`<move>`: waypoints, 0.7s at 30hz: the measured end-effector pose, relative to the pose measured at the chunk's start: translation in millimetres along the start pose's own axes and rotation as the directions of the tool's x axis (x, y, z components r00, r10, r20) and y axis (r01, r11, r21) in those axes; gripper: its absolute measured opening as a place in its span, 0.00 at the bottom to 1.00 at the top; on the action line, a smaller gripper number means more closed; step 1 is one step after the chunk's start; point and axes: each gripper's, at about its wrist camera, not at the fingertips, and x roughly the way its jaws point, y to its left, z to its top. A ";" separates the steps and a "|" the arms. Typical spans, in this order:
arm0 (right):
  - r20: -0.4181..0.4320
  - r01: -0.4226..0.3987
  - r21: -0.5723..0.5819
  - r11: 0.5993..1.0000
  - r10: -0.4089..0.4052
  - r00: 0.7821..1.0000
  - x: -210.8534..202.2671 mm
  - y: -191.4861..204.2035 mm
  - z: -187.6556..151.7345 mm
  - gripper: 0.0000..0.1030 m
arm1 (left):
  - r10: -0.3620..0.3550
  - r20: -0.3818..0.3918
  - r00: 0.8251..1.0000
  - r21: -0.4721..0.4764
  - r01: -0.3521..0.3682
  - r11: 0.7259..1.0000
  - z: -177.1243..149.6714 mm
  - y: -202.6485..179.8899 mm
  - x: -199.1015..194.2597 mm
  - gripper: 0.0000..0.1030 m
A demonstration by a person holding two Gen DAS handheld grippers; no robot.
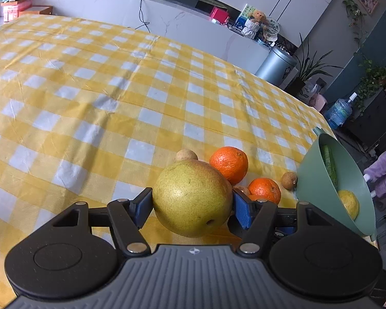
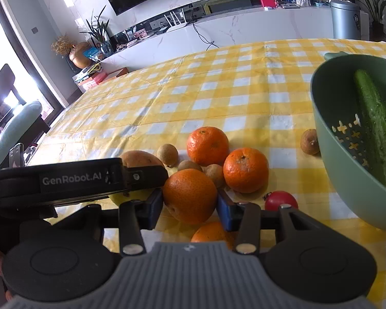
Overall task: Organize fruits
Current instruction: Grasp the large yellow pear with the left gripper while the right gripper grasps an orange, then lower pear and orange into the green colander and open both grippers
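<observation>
1. Left tool: blue pads pressed on both sides of a big yellow-green pear, jaws spread wide around it. Pear sits low over the yellow-checked tabletop; can't tell if it's touching the cloth.
2. Right tool: jaws narrower, pads against an orange at front of the fruit pile.
3. Rest of pile just behind, on tabletop: two more oranges, several small brown round fruits, a small red fruit beside right tool's finger.
4. Green colander bowl to the right of pile, w/ a cucumber inside. Left view also shows a yellow fruit in it.
5. One brown fruit lies apart from the pile, just beside the bowl wall.
</observation>
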 end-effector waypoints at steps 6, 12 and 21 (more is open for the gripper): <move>0.023 -0.010 -0.023 1.000 0.010 1.000 -11.4 4.6 -3.0 0.41 | 0.039 0.036 0.999 0.028 -0.040 0.999 -0.6 -10.2 -21.2 0.72; 0.064 -0.004 -0.042 0.999 0.007 0.998 -32.8 5.7 -5.6 0.41 | 0.055 0.074 0.996 0.063 -0.060 0.996 1.1 -29.5 -46.2 0.72; 0.135 0.045 -0.092 0.995 -0.032 0.990 -79.8 3.7 -10.8 0.41 | 0.030 0.098 0.995 0.113 -0.041 0.993 -1.4 -65.6 -71.3 0.72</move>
